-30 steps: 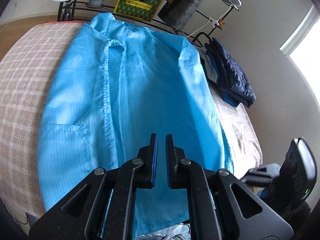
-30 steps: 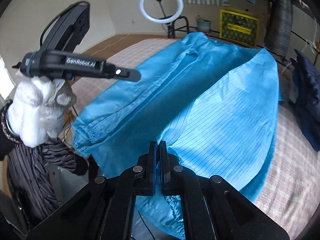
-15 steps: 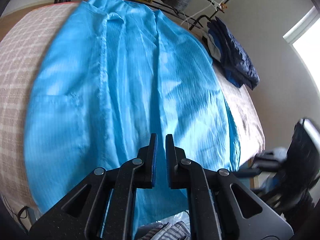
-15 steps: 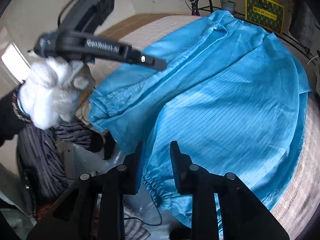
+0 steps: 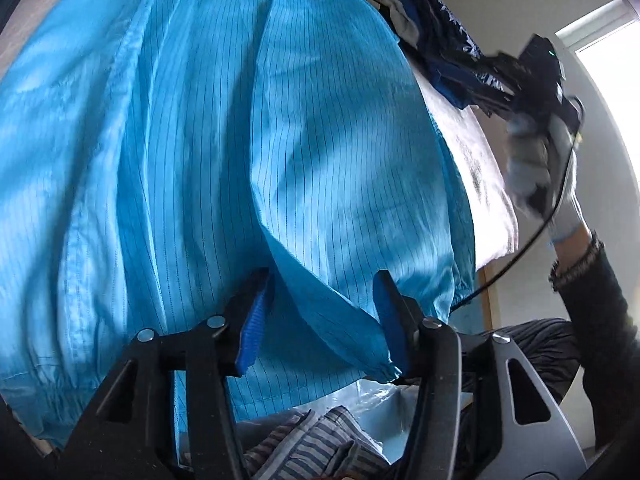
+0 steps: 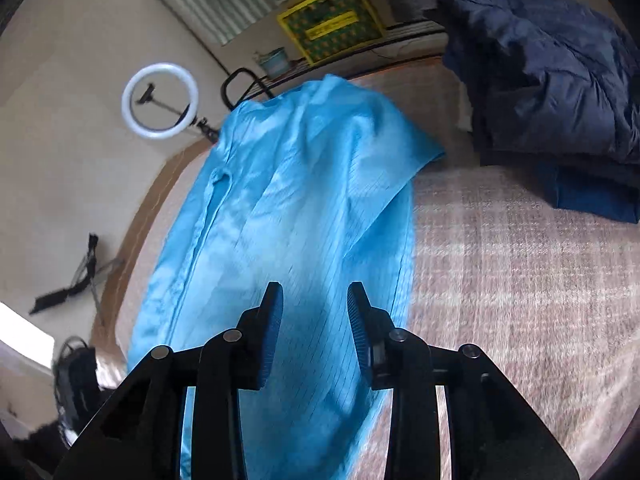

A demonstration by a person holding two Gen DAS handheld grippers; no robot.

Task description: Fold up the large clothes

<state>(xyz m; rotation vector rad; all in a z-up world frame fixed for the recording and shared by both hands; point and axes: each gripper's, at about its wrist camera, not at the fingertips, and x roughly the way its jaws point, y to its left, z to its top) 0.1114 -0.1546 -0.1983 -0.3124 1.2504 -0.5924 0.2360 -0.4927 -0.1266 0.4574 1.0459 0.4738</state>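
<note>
Both grippers stand open over the blue coat on the bed, and neither holds cloth.

Your left gripper (image 5: 324, 316) has its jaws spread either side of a folded sleeve edge; your right gripper (image 6: 314, 330) hovers, jaws apart, above the hem. The blue coat (image 5: 224, 140) lies spread along the checked bedcover (image 6: 520, 280). It looks thin, light, limp and probably slick, so pinch seams, the elastic cuff (image 5: 386, 372) or a doubled fold. Dark folded clothes (image 6: 552, 80) sit just beside its far shoulder, limiting room there; striped cloth (image 5: 304, 444) lies below the near hem.
</note>
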